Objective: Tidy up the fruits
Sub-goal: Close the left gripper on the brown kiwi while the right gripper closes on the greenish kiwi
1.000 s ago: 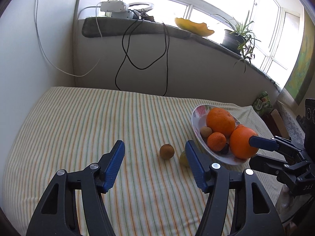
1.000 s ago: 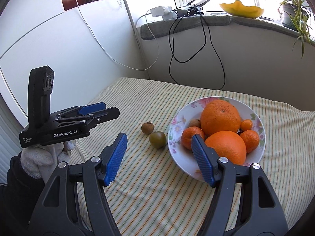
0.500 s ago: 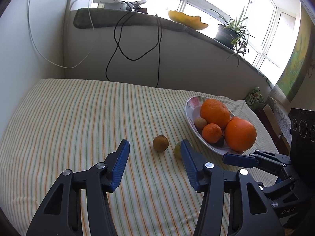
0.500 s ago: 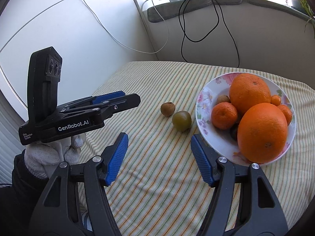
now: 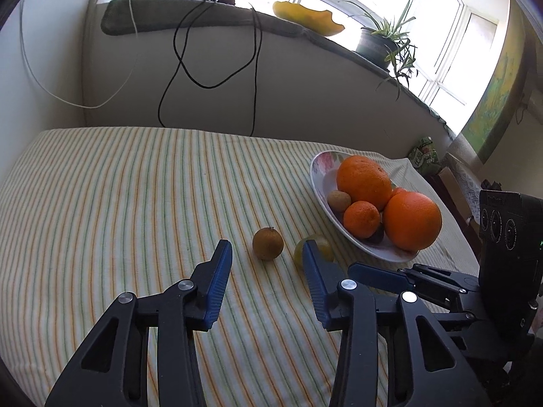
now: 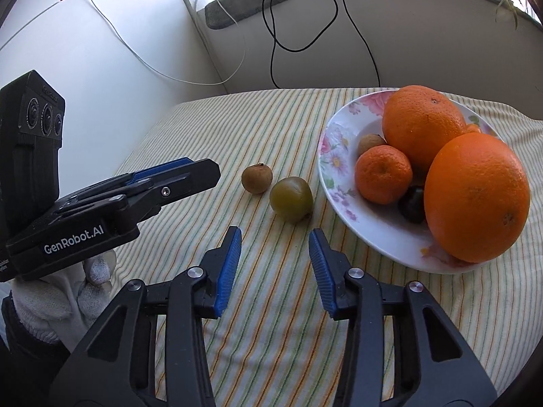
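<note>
Room: a striped cloth (image 5: pixel 135 203) covered the table under a windowsill with cables (image 5: pixel 210 51) and a potted plant (image 5: pixel 383 44).

Plate: the flowered plate (image 6: pixel 336 156) sat on the cloth's right part, holding two big oranges (image 6: pixel 475 200), a mandarin (image 6: pixel 383 173), a small brown fruit and a dark one.

Loose fruit: a brown fruit (image 6: pixel 257 178) and a green fruit (image 6: pixel 291 199) lay on the cloth just left of the plate, close beside each other; whether they touched was unclear.

Change: over the last second both grippers had come lower and nearer the loose pair, and the fruits loomed larger in each wrist view; neither fruit had shifted. I judged this to be the approach before a pick, with the two pieces not yet on the plate.

Left gripper (image 5: pixel 268 264): jaws apart, empty, lined up on the brown fruit ahead of its tips.

Right gripper (image 6: pixel 275 247): jaws apart, empty, aimed at the green fruit just beyond its tips.

Orientation: both loose fruits were nearly round, so no long axis could be made out. The brown one's stem nub pointed up and slightly away from the right wrist camera. The green one's crease faced up.
</note>
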Action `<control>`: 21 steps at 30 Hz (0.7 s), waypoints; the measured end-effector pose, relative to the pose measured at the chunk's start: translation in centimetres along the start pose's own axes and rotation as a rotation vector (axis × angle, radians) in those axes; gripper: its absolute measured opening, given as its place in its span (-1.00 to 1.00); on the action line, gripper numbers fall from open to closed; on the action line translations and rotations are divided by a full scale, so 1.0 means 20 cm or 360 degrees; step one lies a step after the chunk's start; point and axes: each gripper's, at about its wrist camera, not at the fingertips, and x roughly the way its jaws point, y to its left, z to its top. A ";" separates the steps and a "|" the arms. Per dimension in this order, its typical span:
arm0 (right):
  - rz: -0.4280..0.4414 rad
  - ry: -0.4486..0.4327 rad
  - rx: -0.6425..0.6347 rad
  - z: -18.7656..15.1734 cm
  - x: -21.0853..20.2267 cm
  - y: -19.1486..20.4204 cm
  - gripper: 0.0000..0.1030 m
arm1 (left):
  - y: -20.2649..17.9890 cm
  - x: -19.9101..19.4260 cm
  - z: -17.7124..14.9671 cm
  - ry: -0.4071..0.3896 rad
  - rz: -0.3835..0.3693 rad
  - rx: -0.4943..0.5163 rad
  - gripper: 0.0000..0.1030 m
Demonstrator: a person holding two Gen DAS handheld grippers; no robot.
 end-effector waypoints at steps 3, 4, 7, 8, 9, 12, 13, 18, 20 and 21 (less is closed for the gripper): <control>-0.0027 -0.0009 0.0018 0.01 0.02 0.00 -0.19 | 0.01 0.03 0.00 0.0023 -0.0025 0.0010 -0.21; -0.0038 -0.0012 0.0018 0.02 0.03 0.01 -0.20 | 0.01 0.04 0.00 0.0029 -0.0032 0.0014 -0.22; -0.0072 -0.0014 0.0012 0.02 0.05 0.02 -0.23 | 0.01 0.06 0.00 0.0049 -0.0048 0.0022 -0.23; -0.0079 -0.0007 0.0012 0.02 0.05 0.02 -0.24 | 0.01 0.07 0.00 0.0056 -0.0054 0.0024 -0.23; -0.0088 -0.0004 0.0016 0.02 0.06 0.02 -0.24 | 0.01 0.08 0.00 0.0062 -0.0056 0.0027 -0.24; -0.0094 0.0009 0.0031 0.02 0.07 0.01 -0.25 | 0.02 0.10 0.01 0.0075 -0.0068 0.0020 -0.24; -0.0098 0.0014 0.0031 0.03 0.07 0.01 -0.25 | 0.02 0.11 0.01 0.0078 -0.0074 0.0017 -0.24; -0.0110 0.0020 0.0040 0.05 0.09 0.02 -0.25 | 0.02 0.14 0.02 0.0096 -0.0096 0.0010 -0.26; -0.0115 0.0023 0.0036 0.05 0.09 0.03 -0.25 | 0.03 0.15 0.03 0.0104 -0.0105 0.0010 -0.28; -0.0119 0.0025 0.0033 0.06 0.10 0.04 -0.25 | 0.03 0.15 0.03 0.0107 -0.0106 0.0010 -0.29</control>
